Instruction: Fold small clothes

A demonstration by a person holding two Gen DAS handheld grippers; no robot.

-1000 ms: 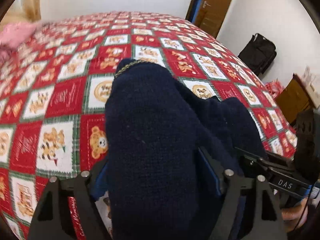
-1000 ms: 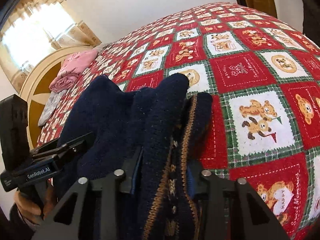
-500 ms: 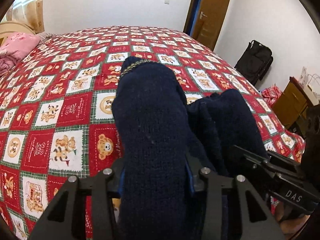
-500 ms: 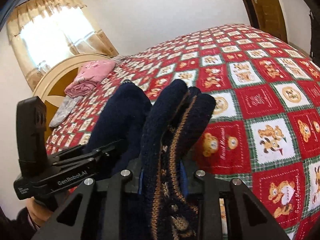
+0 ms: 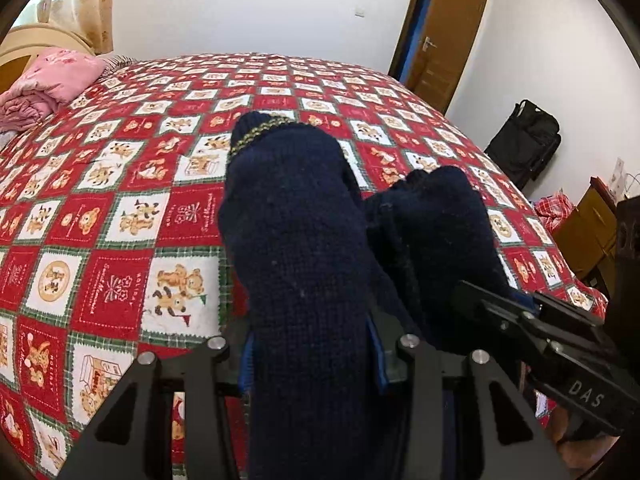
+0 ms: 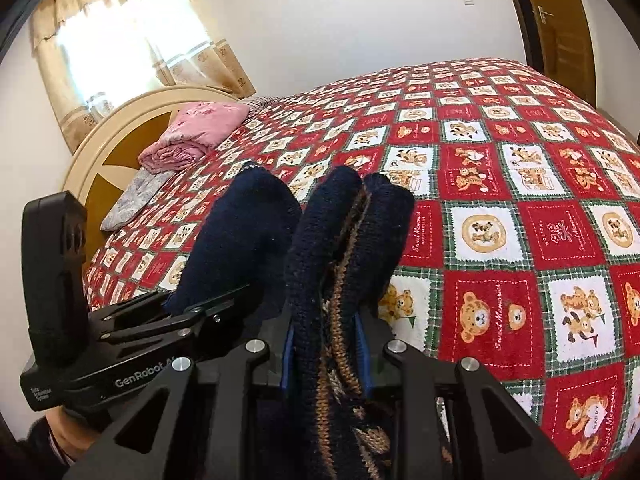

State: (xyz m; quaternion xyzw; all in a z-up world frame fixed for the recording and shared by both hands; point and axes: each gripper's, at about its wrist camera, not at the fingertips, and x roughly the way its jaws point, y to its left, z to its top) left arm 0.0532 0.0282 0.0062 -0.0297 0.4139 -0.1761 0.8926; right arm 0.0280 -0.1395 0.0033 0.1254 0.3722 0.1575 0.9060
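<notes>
Ahead of both grippers the quilt (image 5: 120,208) lies bare and wide, open to the far edge. The navy knit (image 5: 304,248) humps up in the near middle, blocking the way forward. Pink bedding (image 6: 192,136) sits far left by the headboard (image 6: 100,148).

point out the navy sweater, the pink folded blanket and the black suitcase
navy sweater (image 5: 296,248), left wrist view, on the plain knit bunched between the fingers
pink folded blanket (image 6: 192,136), right wrist view, on its top fold by the headboard
black suitcase (image 5: 524,142), left wrist view, on its front panel
</notes>
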